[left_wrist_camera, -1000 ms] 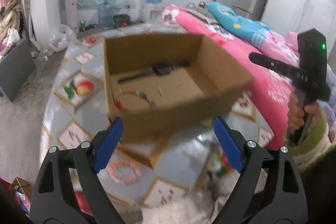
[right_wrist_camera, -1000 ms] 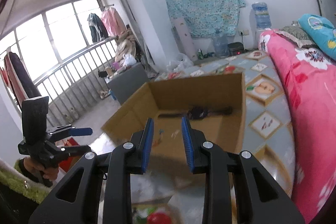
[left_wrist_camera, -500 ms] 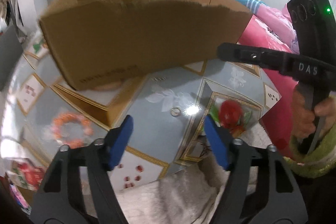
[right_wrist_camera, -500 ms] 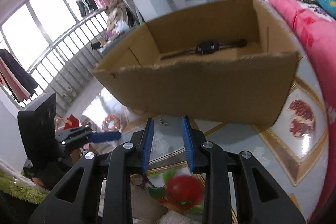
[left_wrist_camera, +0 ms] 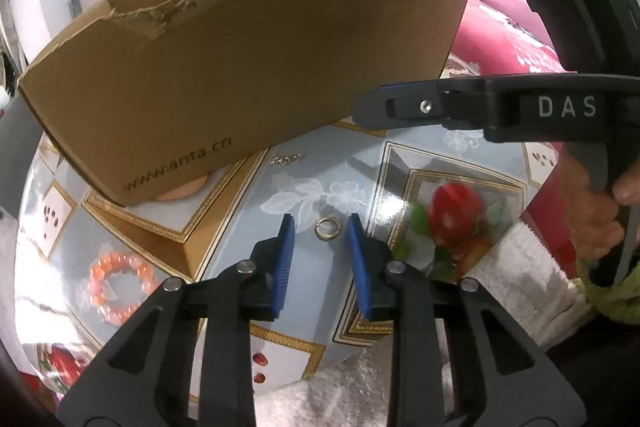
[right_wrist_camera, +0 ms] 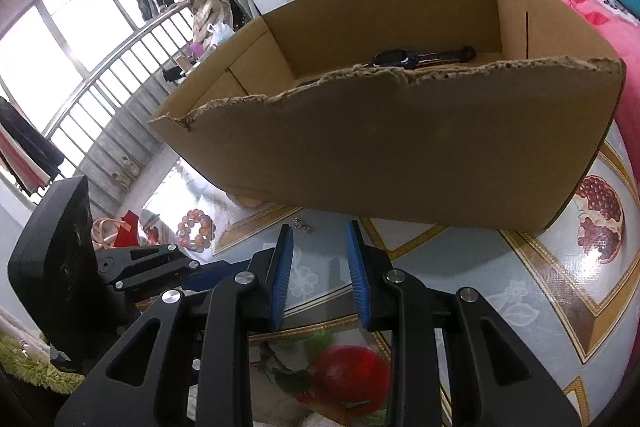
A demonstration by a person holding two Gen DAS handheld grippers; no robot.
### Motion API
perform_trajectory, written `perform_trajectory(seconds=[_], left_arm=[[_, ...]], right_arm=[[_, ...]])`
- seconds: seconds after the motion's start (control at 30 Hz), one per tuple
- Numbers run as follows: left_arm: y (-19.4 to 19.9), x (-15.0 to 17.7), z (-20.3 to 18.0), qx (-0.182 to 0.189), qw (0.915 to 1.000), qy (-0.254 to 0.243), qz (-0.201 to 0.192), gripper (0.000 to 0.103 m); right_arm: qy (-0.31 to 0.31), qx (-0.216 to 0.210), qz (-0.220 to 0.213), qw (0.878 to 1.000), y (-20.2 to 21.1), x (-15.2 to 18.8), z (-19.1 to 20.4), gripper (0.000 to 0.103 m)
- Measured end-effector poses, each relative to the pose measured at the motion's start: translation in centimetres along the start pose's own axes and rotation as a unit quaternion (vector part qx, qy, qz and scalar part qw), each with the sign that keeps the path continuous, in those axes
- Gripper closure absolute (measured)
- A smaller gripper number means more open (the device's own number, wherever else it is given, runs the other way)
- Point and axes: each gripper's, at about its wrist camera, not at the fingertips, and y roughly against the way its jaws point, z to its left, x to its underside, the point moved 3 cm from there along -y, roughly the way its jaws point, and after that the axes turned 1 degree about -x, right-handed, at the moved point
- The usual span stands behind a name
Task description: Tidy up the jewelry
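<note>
The box (right_wrist_camera: 400, 155) holds a dark watch (right_wrist_camera: 420, 58); its torn near wall hides the rest of its floor. On the table (left_wrist_camera: 240, 307) a gold ring (left_wrist_camera: 327, 228) lies between the left gripper's (left_wrist_camera: 320, 227) pads, untouched; these jaws have just been closing. The right gripper (right_wrist_camera: 320, 231) stands narrowly open and empty. Bead bracelet (left_wrist_camera: 120, 287) lies left. Both grippers have come down close to the table since a second ago.

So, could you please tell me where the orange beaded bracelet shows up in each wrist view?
Left wrist view: orange beaded bracelet at lower left on the patterned tablecloth, left of the left gripper.
Right wrist view: bracelet at centre left, below the box's left corner.
Shared landmark: the torn-edged brown cardboard box.
</note>
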Motion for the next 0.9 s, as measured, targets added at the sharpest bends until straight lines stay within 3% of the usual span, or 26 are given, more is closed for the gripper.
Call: perform_trajectory(seconds=[0.17, 0.7, 0.9], left_arm=[[-0.1, -0.1, 0.2, -0.001, 1.0000, -0.005, -0.005, 0.092], [0.5, 0.2, 2.3, 0.015, 0.9996, 0.024, -0.004, 0.092], [0.5, 0.3, 2.7, 0.014, 0.9992, 0.037, -0.004, 0.092]], right_arm=[[0.020, 0.013, 0.001, 1.000, -0.6, -0.3, 0.8, 0.076], [0.125, 0.021, 0.032, 0.991, -4.6, -1.1, 3.7, 0.076], [0.182, 0.053, 0.048, 0.981, -6.2, -0.4, 5.1, 0.080]])
